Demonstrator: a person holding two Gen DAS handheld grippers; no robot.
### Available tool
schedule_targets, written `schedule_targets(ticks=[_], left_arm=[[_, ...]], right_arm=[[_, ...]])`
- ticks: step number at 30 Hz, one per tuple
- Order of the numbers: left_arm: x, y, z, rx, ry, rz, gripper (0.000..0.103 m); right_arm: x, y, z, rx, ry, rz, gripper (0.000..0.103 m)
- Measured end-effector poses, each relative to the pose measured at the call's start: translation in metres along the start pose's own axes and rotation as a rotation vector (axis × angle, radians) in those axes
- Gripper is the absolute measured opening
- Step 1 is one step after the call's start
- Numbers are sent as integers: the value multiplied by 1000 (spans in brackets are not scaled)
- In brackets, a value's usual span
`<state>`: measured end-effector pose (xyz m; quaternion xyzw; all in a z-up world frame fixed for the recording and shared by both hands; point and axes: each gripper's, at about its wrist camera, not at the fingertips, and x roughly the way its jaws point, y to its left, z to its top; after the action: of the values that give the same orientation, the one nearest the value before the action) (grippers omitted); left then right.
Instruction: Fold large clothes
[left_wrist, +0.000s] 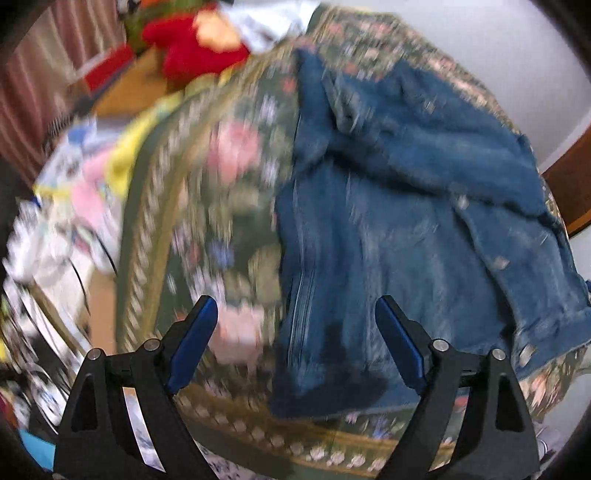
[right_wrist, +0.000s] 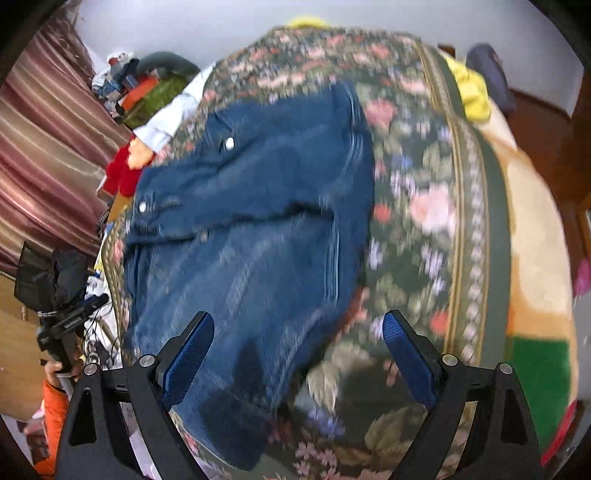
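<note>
- Denim jacket (left_wrist: 388, 206) lies partly folded on the floral blanket (left_wrist: 207, 206), a sleeve laid across its body.
- Left gripper (left_wrist: 295, 325) hangs over the jacket's near hem, jaws wide apart, holding nothing.
- Right gripper (right_wrist: 299, 339) likewise spread and empty above the near edge.
- Judged step: between folds. Next move calls for pinching the hem corners.

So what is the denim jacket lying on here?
The denim jacket lies on a dark green floral blanket, which shows around it on every visible side. Whatever is beneath the blanket, and the part of it under the jacket, is covered and cannot be seen.
</note>
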<state>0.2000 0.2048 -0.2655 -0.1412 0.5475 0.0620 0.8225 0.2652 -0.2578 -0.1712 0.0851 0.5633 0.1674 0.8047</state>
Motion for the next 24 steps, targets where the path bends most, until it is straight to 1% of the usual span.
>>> schedule_targets(ticks=[3, 6, 7, 9, 10, 11, 12, 13, 15, 16, 17, 18, 19, 20, 21, 22, 23, 24], left_arm=[[20, 11, -19, -55, 70, -58, 87], [37, 15, -32, -93, 119, -79, 87], [43, 16, -37, -116, 138, -98, 87], [49, 18, -42, -152, 155, -125, 87], [50, 18, -44, -163, 151, -128, 87], [49, 19, -46, -170, 144, -129, 87], [49, 18, -47, -174, 143, -136, 83], [48, 19, -48, -178, 143, -148, 79], [48, 15, -51, -183, 149, -200, 58], [46, 14, -53, -175, 144, -208, 58], [43, 10, -55, -156, 132, -194, 55], [40, 4, -54, -127, 123, -179, 50], [37, -1, -54, -102, 111, -158, 48], [34, -7, -53, -76, 96, -126, 41], [28, -14, -51, -42, 77, -93, 29], [24, -21, -49, -6, 60, -63, 25], [18, -28, -45, 30, 40, -41, 22], [11, -34, -41, 52, 10, -31, 20]], right_arm=[[8, -1, -18, 7, 25, 25, 92], [15, 1, -31, 13, 38, 51, 92], [16, 3, -34, 7, 29, 44, 91], [15, 6, -37, -8, 13, 43, 86], [14, 8, -37, -10, 14, 50, 83], [14, 9, -37, -12, 15, 60, 78], [14, 12, -37, -21, 19, 78, 72], [15, 14, -37, -25, 23, 98, 69], [17, 18, -36, -27, 28, 112, 57], [18, 20, -36, -33, 28, 112, 52], [19, 22, -36, -39, 25, 115, 43], [20, 24, -36, -37, 24, 118, 40], [20, 24, -35, -28, 19, 132, 37], [19, 23, -34, -5, 9, 169, 32], [20, 21, -32, 19, 8, 208, 27], [21, 21, -29, 29, 5, 215, 24], [21, 21, -25, 32, -9, 217, 22], [20, 21, -23, 30, -18, 221, 21]])
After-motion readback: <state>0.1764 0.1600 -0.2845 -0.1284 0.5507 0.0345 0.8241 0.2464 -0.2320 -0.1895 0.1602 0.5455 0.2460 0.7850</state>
